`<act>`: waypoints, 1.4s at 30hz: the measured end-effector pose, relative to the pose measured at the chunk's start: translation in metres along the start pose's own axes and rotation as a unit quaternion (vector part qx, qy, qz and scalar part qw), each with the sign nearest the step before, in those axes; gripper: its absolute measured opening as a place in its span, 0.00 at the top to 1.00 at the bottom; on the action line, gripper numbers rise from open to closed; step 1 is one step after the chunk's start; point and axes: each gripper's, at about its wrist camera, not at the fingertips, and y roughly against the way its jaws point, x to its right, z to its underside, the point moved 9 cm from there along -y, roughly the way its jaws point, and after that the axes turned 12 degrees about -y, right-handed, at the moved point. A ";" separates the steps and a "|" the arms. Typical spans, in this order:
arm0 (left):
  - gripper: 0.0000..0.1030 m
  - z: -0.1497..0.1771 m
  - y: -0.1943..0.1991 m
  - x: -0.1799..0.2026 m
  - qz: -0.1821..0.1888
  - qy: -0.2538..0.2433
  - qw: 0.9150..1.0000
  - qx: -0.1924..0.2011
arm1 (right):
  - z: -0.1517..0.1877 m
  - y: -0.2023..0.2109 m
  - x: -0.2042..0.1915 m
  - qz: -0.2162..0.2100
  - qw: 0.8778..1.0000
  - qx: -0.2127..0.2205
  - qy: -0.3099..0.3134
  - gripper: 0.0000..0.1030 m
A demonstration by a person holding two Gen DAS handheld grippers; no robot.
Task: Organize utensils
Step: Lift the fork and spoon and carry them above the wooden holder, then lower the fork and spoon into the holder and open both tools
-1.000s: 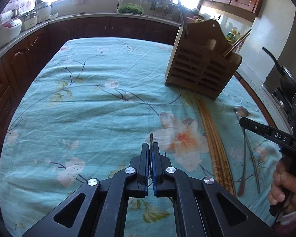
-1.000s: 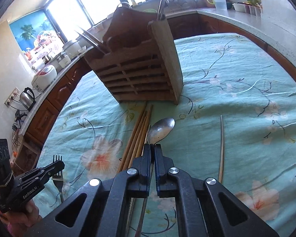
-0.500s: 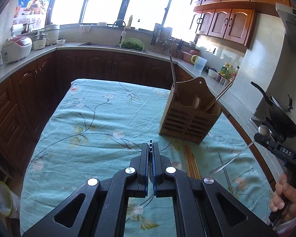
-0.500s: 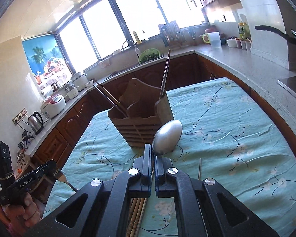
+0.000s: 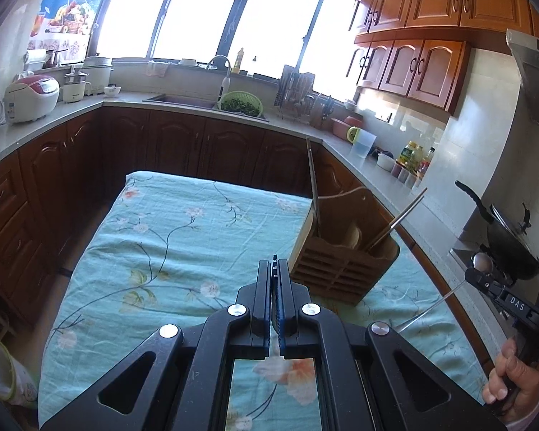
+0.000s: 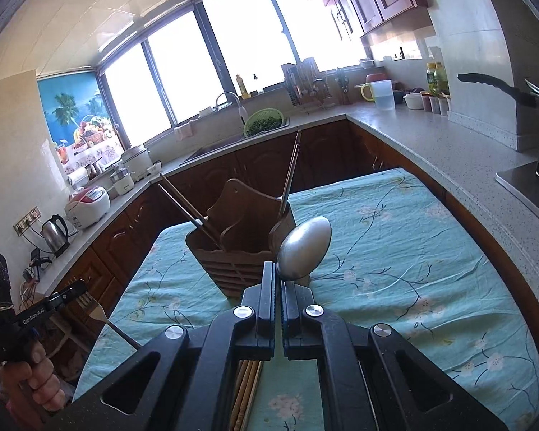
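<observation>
Above the tabletop (image 6: 395,251), right claw (image 6: 279,280) pinches spoon (image 6: 304,248), left claw (image 5: 278,276) pinches fork (image 6: 93,307); neither yet in wooden holder (image 6: 240,248), which has some chopsticks (image 6: 291,172). Loose chopsticks (image 6: 246,388) left lying near.

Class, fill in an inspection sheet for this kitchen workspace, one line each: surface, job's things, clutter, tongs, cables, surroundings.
Surface: table under a floral cloth.
Job's things: wooden utensil holder standing on the cloth with chopsticks in it; loose chopsticks lying on the cloth; spoon and fork held in the air.
Clutter: nothing seen on the cloth.
Tongs: right tongs shut on the spoon; left tongs shut on the fork.
Cables: cords by the kettle at the wall socket.
Surroundings: rice cooker, sink, green colander, pan.
</observation>
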 end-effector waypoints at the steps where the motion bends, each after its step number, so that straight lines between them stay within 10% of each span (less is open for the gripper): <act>1: 0.99 -0.008 -0.002 -0.001 -0.001 0.001 1.000 0.007 | -0.005 0.000 -0.001 0.001 1.000 0.005 0.002 0.98; 20: 0.99 -0.096 -0.121 0.009 -0.039 -0.013 0.997 0.067 | -0.082 -0.051 -0.027 0.029 0.995 0.086 0.044 0.98; 42: 0.98 -0.082 -0.208 0.030 -0.007 -0.085 0.996 0.006 | -0.020 -0.134 -0.010 0.043 0.998 -0.016 0.051 0.98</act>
